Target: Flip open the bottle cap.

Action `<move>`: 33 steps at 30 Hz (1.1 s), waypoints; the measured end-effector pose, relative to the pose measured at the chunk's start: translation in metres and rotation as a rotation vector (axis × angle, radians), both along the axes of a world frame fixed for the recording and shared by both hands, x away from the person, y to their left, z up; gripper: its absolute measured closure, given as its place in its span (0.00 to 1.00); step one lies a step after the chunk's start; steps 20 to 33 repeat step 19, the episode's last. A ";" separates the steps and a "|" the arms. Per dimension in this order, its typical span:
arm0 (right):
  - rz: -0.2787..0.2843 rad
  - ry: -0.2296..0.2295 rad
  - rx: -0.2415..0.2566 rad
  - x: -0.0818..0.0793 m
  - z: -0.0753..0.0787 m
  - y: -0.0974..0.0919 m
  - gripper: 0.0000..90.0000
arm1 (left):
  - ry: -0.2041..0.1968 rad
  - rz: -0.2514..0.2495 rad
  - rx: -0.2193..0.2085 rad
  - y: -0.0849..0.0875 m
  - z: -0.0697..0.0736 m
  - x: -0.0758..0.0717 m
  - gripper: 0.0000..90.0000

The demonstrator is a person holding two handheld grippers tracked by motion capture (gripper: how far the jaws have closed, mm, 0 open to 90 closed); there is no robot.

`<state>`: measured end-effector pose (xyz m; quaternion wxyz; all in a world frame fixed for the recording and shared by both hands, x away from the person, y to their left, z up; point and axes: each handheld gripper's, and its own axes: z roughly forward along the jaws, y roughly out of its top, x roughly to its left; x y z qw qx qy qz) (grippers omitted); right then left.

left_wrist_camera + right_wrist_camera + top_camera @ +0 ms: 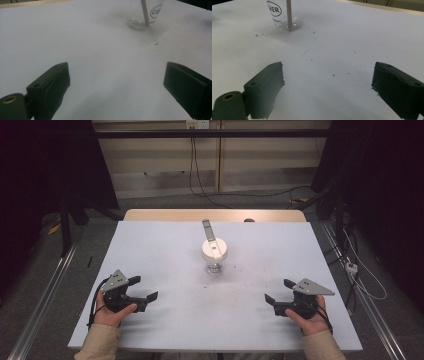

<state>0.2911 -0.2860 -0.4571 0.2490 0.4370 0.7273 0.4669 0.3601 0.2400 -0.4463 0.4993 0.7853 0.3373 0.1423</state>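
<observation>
A clear plastic cup (pixel 214 255) with a white lid stands upright at the middle of the white table (pixel 165 245), and a flat wooden stick (pixel 208 231) leans out of it toward the back. Printed lettering shows on the cup (pixel 147 15), and the stick (pixel 144 12) reaches its bottom. The same cup (pixel 284 15) and stick (pixel 289 13) appear far ahead in the right gripper view. My left gripper (pixel 145 288) rests open near the front left, nothing between its jaws. My right gripper (pixel 278 291) rests open near the front right, likewise with nothing in it. Both are well apart from the cup.
Small dark specks (pixel 206 285) lie on the table in front of the cup. Metal rails (pixel 45 285) run along the floor on both sides. Cables (pixel 360 270) trail on the floor at the right, and dark curtains hang at both sides.
</observation>
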 end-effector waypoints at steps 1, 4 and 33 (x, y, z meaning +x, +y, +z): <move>0.000 0.000 0.000 -0.001 0.000 -0.001 0.11 | -0.002 -0.002 0.004 0.001 0.000 0.000 0.07; -0.003 -0.002 0.001 -0.002 0.000 -0.003 0.11 | -0.004 -0.002 0.003 0.001 0.000 -0.001 0.07; -0.001 -0.005 0.000 -0.002 -0.001 -0.001 0.11 | -0.003 -0.009 0.014 0.000 0.000 -0.001 0.08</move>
